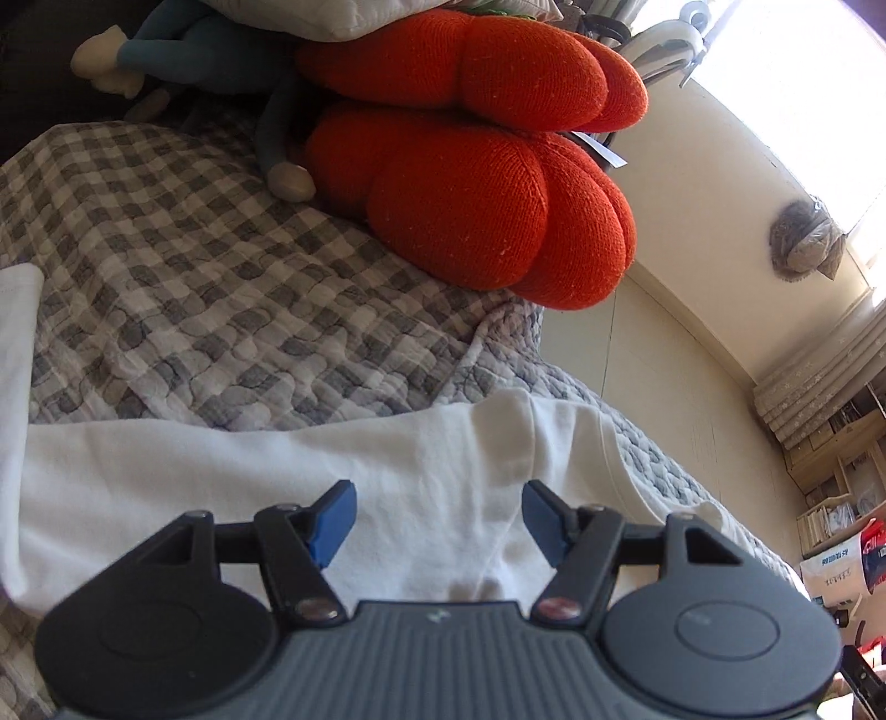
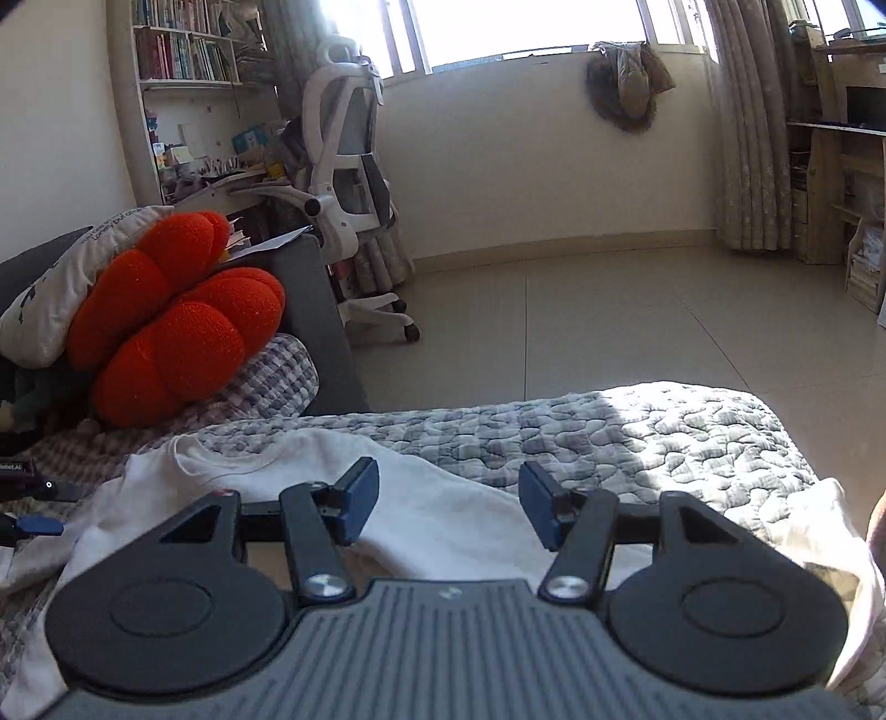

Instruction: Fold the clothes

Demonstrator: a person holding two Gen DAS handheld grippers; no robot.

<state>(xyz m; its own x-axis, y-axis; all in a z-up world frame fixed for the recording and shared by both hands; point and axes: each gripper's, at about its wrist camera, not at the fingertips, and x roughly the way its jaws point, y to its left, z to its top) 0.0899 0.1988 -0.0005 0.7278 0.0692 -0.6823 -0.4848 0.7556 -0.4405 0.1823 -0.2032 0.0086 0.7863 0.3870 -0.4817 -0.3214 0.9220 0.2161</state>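
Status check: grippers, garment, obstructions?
Left gripper open, right gripper open, both empty. White garment lying on checked quilt. Nothing in the way.

Sunlight is pouring through a wide window [image 2: 531,27] onto a pale tiled floor [image 2: 609,315]. A white mesh office chair [image 2: 346,160] is standing beside a crowded white bookshelf [image 2: 188,61]; beige patterned curtains [image 2: 747,127] are hanging against the cream wall [image 2: 498,166].

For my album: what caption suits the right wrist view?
Open right gripper above a white garment on a checked quilt, orange cushions beyond.
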